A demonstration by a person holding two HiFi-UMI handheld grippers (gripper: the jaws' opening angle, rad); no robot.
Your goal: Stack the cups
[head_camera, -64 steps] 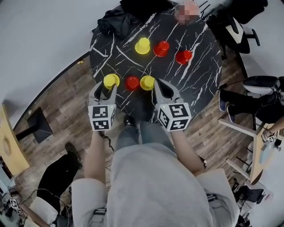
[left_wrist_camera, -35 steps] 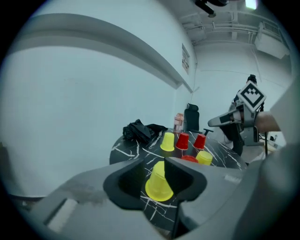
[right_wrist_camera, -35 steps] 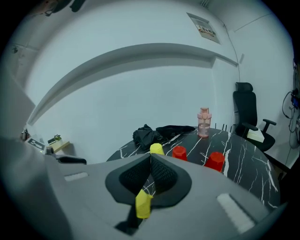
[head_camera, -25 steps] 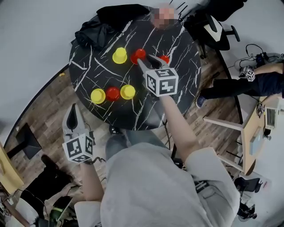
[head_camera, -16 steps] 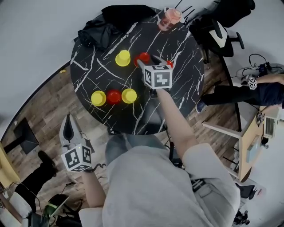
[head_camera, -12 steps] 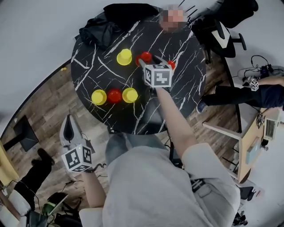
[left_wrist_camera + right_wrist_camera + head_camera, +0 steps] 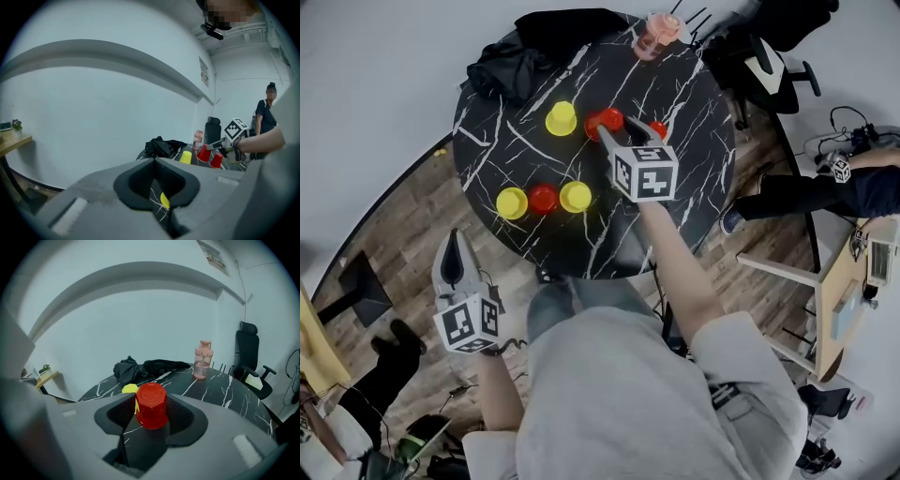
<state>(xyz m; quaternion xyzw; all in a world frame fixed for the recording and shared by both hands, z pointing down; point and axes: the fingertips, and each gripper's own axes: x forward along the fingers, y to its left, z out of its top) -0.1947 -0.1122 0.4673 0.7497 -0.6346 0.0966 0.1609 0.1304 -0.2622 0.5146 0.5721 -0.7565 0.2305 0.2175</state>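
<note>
On the round black marble table [image 7: 694, 187] stand upturned cups. The back row holds a yellow cup [image 7: 561, 118], a red cup [image 7: 607, 119] and a second red cup [image 7: 659, 129]. In front stand a yellow cup [image 7: 513, 202], a red cup [image 7: 544, 198] and a yellow cup [image 7: 576, 196]. My right gripper [image 7: 612, 127] reaches over the back row. Its jaws have just been closing and now sit against the sides of the middle red cup [image 7: 151, 405], which rests on the table. My left gripper [image 7: 453, 238] hangs off the table's near-left edge, shut and empty [image 7: 155, 161].
A heap of black clothing [image 7: 520, 52] and a pink bottle [image 7: 654, 33] sit at the table's far edge. An office chair [image 7: 769, 66] stands behind it on the right. A seated person [image 7: 853, 183] is at the right, over wooden floor.
Both grippers stood at the front row at first. The left has since drawn back off the table. The right reached to the back row and settled around the red cup.
</note>
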